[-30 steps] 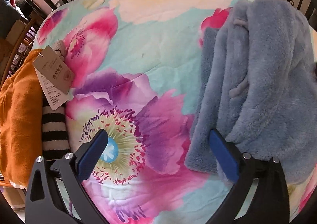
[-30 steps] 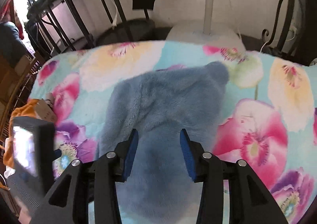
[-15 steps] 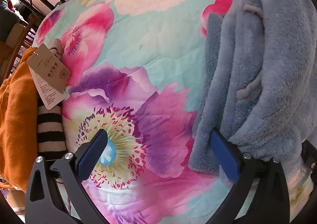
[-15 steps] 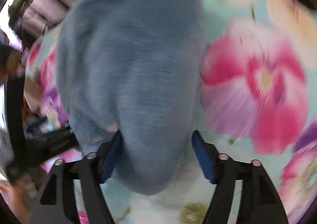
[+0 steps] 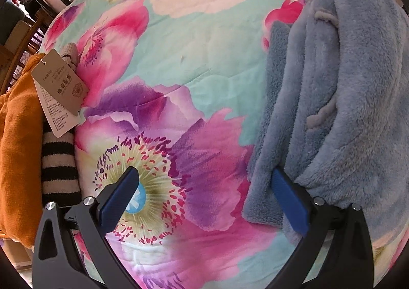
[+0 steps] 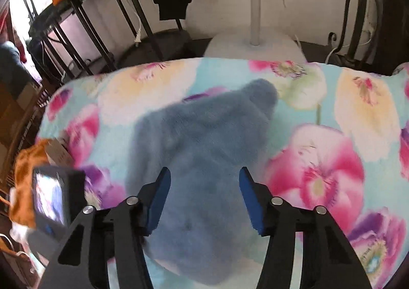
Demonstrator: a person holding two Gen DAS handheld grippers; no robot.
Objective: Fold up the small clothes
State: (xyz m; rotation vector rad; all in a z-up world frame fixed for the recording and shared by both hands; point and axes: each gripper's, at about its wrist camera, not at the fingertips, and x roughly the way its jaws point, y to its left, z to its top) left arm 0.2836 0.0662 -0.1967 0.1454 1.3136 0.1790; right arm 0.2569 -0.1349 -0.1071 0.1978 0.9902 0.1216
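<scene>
**Blue fleece folded, claws off it**

The fleece garment (image 6: 204,161) lies folded at centre frame on the floral bed cover (image 5: 179,54), so the next fold or a fresh piece comes next, I judge. The right claw (image 6: 204,197) has just been closing, jaws apart above the fleece, pinching nothing. The left claw (image 5: 204,199) gapes empty. A hang tag (image 5: 60,89) (print too small to read) lies on the orange garment (image 5: 18,148), left edge.

Floral quilt (image 5: 194,59); paper hang tags (image 5: 57,87); white fan base (image 6: 255,46).
</scene>
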